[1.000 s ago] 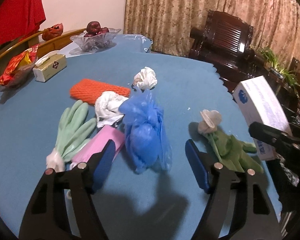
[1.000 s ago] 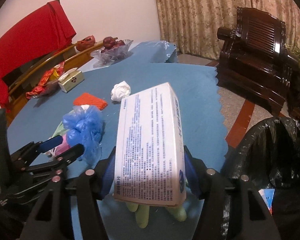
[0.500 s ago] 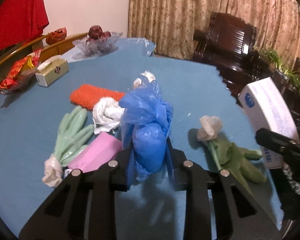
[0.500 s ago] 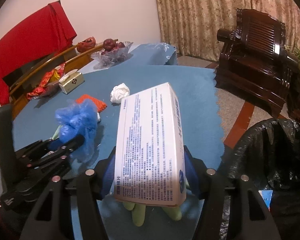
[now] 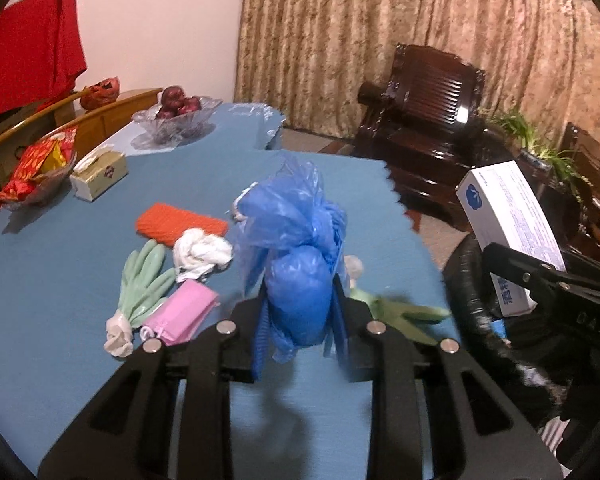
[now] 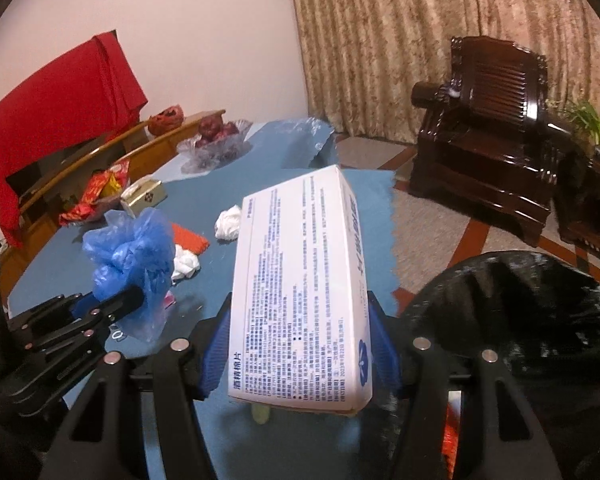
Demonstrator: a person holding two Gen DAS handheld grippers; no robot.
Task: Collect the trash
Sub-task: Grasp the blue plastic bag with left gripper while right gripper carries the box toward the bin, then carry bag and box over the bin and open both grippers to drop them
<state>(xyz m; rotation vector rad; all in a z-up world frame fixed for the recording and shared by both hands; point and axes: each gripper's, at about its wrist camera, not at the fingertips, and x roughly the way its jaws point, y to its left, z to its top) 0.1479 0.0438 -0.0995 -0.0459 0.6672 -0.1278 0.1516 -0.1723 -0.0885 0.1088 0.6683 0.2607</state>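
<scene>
Bare tablecloth (image 5: 40,280) left of clutter

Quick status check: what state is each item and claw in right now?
Left claw: shut on the blue plastic bag.
Blue plastic bag: bunched, lifted off the table.
Right claw: shut on the white box.
White box: closed, held tilted.
Trash bin: open, black liner.
Green glove: lying flat.
White tissue: crumpled, on the table.

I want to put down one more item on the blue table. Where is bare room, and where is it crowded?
Bare cloth lies left of the pale green glove, toward the tissue box, and at the near edge of the table. The middle is crowded: orange sponge, white wad, pink packet.
</scene>
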